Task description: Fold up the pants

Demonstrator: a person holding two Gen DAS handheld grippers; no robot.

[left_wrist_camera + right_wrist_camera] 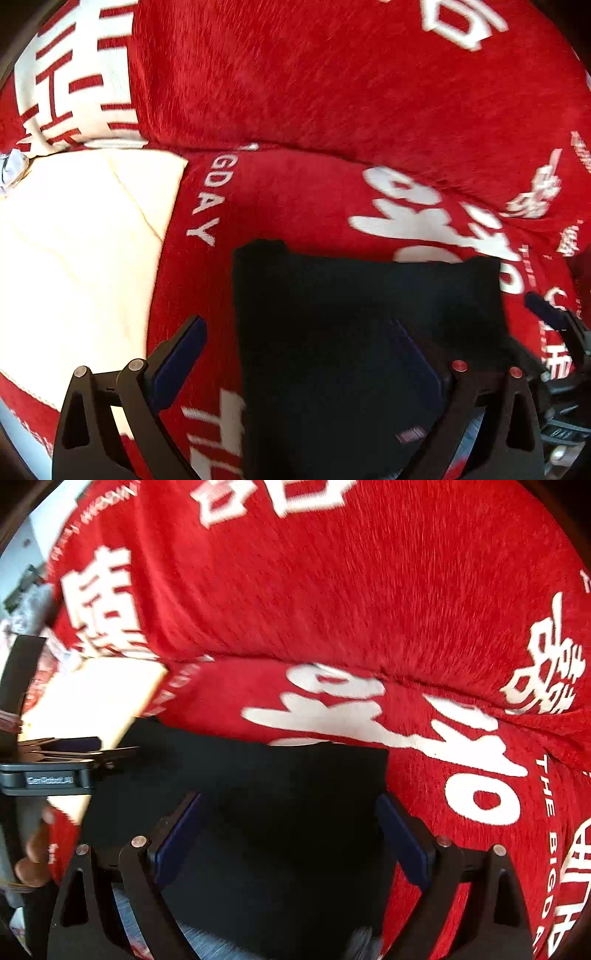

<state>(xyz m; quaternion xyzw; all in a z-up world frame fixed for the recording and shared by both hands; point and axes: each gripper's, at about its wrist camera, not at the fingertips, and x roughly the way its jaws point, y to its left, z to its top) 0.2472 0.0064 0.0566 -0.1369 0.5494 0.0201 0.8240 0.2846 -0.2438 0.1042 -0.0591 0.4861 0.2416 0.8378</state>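
The black pants [351, 295] lie as a folded dark rectangle on a red blanket [332, 92] with white lettering. My left gripper [297, 323] hangs open over the pants' left edge. Its left finger is above the red blanket and its right finger above the black cloth. In the right wrist view the pants [277, 768] fill the lower middle, and my right gripper [288, 797] stands open above them, both fingers over the black fabric. Nothing is pinched in either gripper. The near part of the pants is hidden under the gripper bodies.
A cream folded cloth [74, 240] lies on the blanket left of the pants, also visible as the cream cloth [96, 694] in the right wrist view. The blanket bulges up behind the pants. A hand [33, 856] holds the left gripper's body [48, 779].
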